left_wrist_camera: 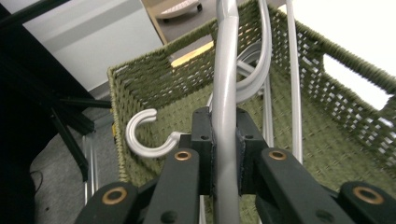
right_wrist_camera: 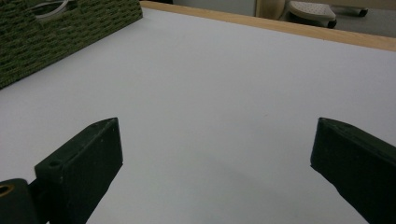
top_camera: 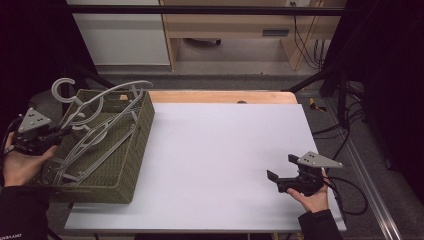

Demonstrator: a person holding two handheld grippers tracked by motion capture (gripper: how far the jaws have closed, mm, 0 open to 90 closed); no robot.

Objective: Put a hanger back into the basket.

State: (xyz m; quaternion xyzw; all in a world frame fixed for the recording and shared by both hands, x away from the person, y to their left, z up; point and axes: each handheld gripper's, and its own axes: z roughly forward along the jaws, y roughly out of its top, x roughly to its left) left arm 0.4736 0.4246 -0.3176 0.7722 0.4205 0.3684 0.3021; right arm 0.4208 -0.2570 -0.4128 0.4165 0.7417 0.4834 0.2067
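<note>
- The white table (top_camera: 220, 165) carries a green woven basket (top_camera: 132, 165) along its left edge, with grey hangers piled inside.
- The left hand (top_camera: 20, 167) is held palm-up at the basket's left wall; its left gripper (top_camera: 60, 131) pinches the bar of a grey hanger (left_wrist_camera: 225, 107) whose hook curls above the rim.
- The right hand (top_camera: 314, 199) rests near the table's front right corner; the right gripper (top_camera: 281, 167) is level, its jaws spread wide over bare table.

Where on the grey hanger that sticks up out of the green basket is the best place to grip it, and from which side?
On its straight arm just below the hook, coming from the basket's left side. That is where the left gripper is clamped on the grey hanger: the bar there is slim, stands above the rim, and fits between the pads. The other hangers lie tangled lower down, probably harder to reach.
</note>
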